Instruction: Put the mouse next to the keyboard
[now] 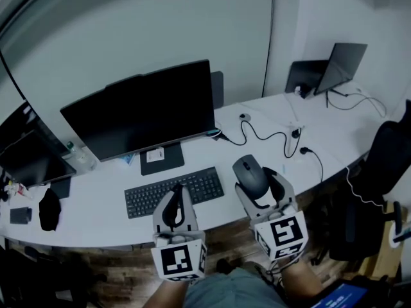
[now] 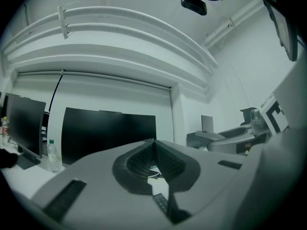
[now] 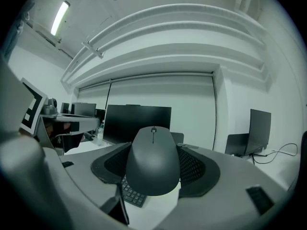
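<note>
The dark grey mouse sits between the jaws of my right gripper, which is shut on its sides. It is held above the white desk, just right of the black keyboard. In the right gripper view the mouse fills the gap of the right gripper, with the keyboard below it. My left gripper hovers over the keyboard's front edge. In the left gripper view its tips meet, with nothing between them.
A large black monitor stands behind the keyboard. A second screen is at the far left, near a dark pouch and a phone. Cables and a laptop lie back right. A black chair is at the right.
</note>
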### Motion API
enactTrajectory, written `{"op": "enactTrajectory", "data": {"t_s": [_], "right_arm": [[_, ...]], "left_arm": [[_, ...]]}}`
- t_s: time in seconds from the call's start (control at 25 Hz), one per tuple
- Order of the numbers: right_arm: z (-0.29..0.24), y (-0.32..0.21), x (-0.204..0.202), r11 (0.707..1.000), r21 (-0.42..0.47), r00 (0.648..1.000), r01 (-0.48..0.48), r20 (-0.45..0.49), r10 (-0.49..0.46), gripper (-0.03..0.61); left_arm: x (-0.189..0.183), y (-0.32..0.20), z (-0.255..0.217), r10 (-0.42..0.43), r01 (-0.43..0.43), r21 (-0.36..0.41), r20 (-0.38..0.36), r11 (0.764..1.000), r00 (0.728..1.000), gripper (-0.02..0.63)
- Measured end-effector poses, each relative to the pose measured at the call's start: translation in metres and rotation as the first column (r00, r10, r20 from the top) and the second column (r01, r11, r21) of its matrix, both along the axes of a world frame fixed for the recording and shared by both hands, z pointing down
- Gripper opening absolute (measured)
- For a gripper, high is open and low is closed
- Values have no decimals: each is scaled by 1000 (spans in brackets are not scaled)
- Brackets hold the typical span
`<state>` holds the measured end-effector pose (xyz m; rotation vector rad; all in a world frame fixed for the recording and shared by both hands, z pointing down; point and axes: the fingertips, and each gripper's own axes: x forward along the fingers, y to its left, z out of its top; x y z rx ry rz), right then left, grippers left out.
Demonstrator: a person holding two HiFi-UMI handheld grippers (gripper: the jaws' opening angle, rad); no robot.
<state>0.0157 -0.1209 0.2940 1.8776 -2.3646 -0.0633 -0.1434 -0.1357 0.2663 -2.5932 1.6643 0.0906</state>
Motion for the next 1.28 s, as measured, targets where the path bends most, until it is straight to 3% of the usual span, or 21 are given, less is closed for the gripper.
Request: {"op": "enactTrajectory", "data": {"t_s": [0.6,1.28], "right_arm": [[6,-11,13,999,-18,999,-35,1,35,302],[61,-72,42,987,-163,1000,-10,9,11,302]], "left_arm": [[16,-15,12,39,-39,-18,27,999,999,5],[43,-71,50,1,4,-122,47,993,999,5]]}}
